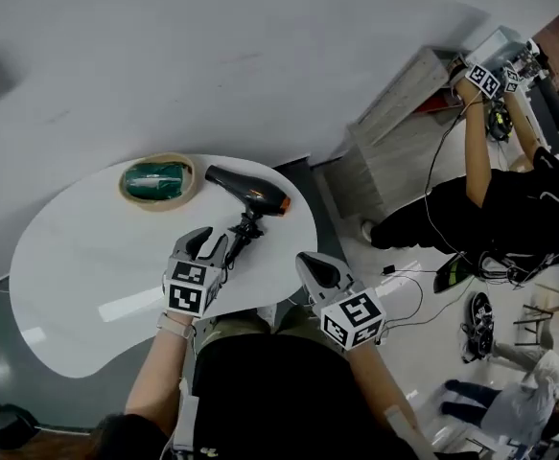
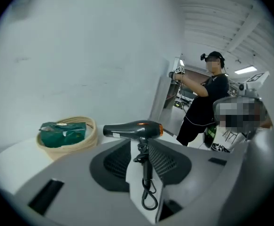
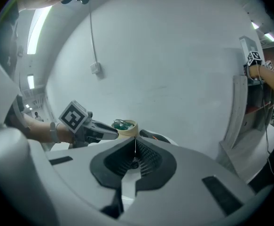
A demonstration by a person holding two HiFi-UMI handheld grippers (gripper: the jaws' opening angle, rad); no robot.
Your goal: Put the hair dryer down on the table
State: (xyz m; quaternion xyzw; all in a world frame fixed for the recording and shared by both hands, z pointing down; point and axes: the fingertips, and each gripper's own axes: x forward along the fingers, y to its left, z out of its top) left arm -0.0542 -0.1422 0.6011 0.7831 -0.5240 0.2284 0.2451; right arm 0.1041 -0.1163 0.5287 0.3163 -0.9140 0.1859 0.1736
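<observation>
White is the colour of the table, and there is one table. Far ahead of the left gripper, off to its left, sits one tan basket. One green packet lies inside it.

Next comes the one hair dryer. It is black with an orange ring. It lies flat on the table, right in front of the left gripper and a little to its right. Its black cord runs from the handle back toward that gripper. In the left gripper view the hair dryer and the loop of cord show through the gap between the jaws, but they lie on the table past the jaws. The jaws do not touch them.

There are two grippers held by the person with the camera. The left gripper hangs over the near edge of the table. Its jaws stand a little apart and hold nothing. It has one marker cube.

The right gripper is just off the table's right edge, so the hair dryer lies ahead of it and to its left. Its jaw tips are pressed together with nothing between them. It has one marker cube too.

Far to the right of both grippers, one other person in black stands on the floor.
</observation>
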